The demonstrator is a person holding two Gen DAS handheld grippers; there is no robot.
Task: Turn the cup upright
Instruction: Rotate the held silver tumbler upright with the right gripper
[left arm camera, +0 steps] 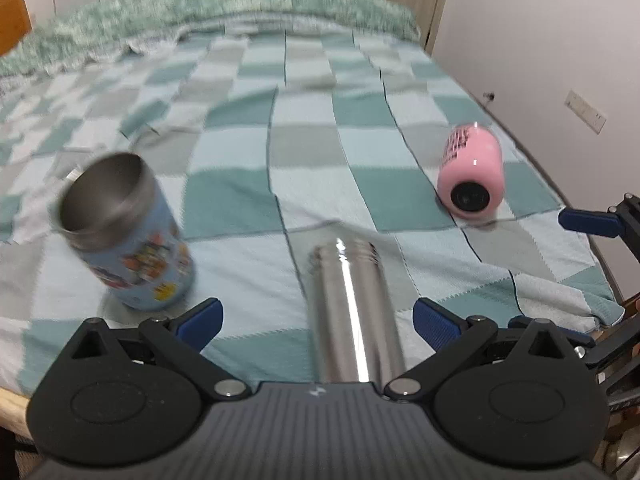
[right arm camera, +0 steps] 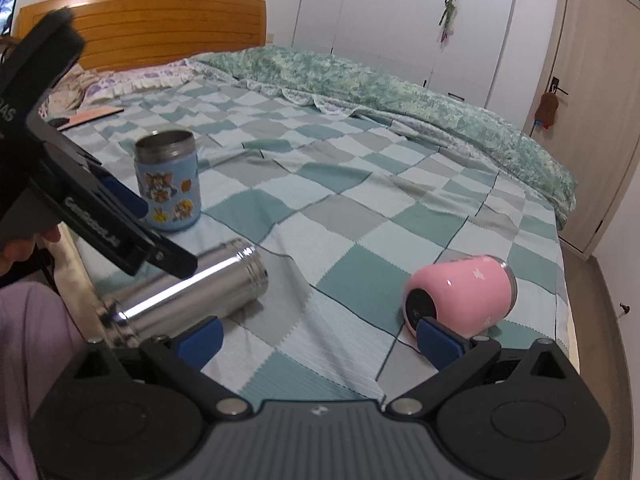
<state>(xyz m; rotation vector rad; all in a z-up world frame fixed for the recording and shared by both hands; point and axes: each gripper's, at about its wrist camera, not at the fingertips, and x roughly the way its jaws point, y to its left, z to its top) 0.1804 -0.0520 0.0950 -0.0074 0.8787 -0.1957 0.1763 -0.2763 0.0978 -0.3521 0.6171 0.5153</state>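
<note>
A blue cartoon-print cup [left arm camera: 128,236] stands upright on the bed at the left, mouth up; it also shows in the right wrist view [right arm camera: 168,184]. A steel flask [left arm camera: 352,316] lies on its side between my open left gripper's fingers [left arm camera: 318,320], untouched; it also shows in the right wrist view [right arm camera: 180,296]. A pink cup [left arm camera: 472,172] lies on its side at the right, base toward me. In the right wrist view the pink cup [right arm camera: 464,296] lies just beyond my open, empty right gripper [right arm camera: 320,340], near its right finger.
The checkered blanket [right arm camera: 360,216] covers the bed. A rumpled green quilt [right arm camera: 380,84] lies along the far side. The wooden headboard [right arm camera: 160,28] is at the back left. The bed's edge and wall [left arm camera: 560,60] are close at the right.
</note>
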